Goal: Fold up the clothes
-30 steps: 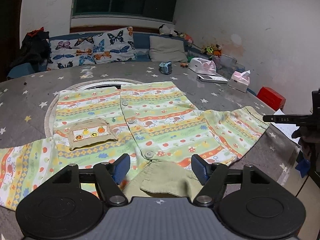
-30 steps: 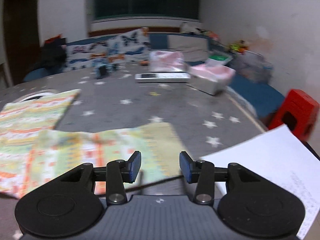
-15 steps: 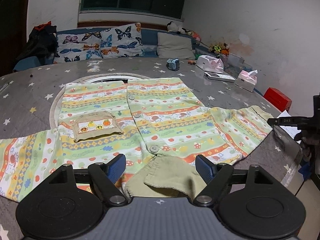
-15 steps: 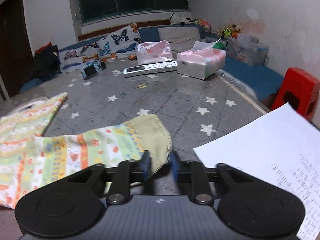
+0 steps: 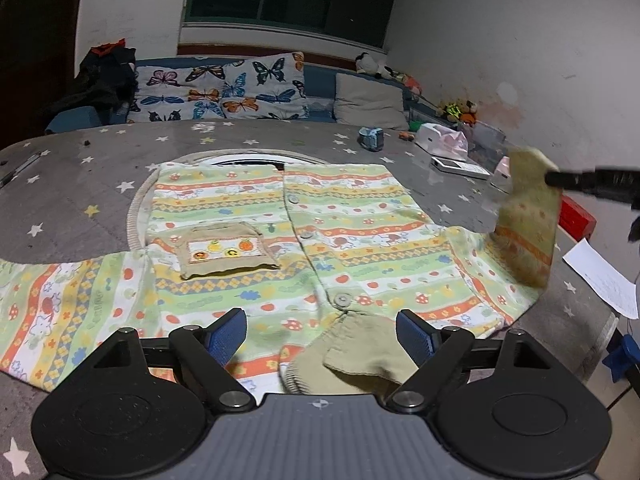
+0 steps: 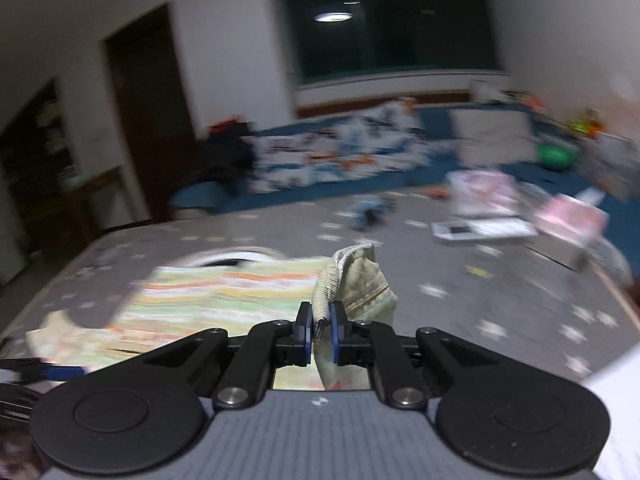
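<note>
Striped kids' cardigan (image 5: 304,248) lies spread flat on the table (image 5: 80,200), collar near; right sleeve (image 5: 528,216) is lifted at far right. Left gripper (image 5: 320,330) hovers w/ fingers wide apart over the collar, holding nothing. Right view, blurry: right gripper (image 6: 321,330) pinched on the cuff (image 6: 354,280). Prob. sleeve fold: carry cuff across w/o dragging the body, lay flat.

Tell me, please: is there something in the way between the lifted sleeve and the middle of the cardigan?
Nothing visible blocks it. The right tongs hold the sleeve cuff raised, and the cardigan front lies flat, bearing only its own pocket and buttons.
</note>
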Motion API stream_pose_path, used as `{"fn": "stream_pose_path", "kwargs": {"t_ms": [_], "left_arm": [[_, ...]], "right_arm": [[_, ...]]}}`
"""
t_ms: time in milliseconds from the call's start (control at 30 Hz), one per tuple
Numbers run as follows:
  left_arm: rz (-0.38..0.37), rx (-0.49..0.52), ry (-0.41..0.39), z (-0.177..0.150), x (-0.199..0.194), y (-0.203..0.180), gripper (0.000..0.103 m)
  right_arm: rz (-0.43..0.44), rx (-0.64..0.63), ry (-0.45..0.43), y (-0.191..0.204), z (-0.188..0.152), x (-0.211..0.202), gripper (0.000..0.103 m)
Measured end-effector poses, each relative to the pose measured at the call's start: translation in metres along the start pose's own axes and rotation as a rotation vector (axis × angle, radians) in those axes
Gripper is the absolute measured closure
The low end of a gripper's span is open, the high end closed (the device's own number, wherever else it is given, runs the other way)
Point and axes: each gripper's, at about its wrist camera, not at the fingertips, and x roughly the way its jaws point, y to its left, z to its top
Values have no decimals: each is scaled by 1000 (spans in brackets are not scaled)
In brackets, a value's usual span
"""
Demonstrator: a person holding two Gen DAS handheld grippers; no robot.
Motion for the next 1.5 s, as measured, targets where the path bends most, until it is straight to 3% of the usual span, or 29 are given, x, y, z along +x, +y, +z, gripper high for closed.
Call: {"fn": "stream_pose_path", "kwargs": {"t_ms": [233, 533, 667, 867, 1200, 1300, 1500], "left_arm": [[23, -48, -32, -5, -14, 21, 19], [57, -116, -64, -5, -28, 47, 19], [52, -117, -67, -4, -29, 47, 20], [36, -95, -67, 1, -24, 41, 22], [2, -50, -43, 13, 0, 24, 50], [0, -33, -37, 15, 6, 18, 50], [2, -27, -21, 19, 17, 17, 50]], "right_arm": [[209, -165, 45, 93, 18, 34, 95], [356, -273, 159, 174, 0, 86, 95], [394, -269, 198, 187, -12, 96, 80], [364, -298, 195, 166, -10, 80, 79], [165, -298, 348, 87, -48, 76, 79], [133, -266, 382, 68, -62, 76, 79], [127, -239, 340, 57, -52, 72, 80]]}}
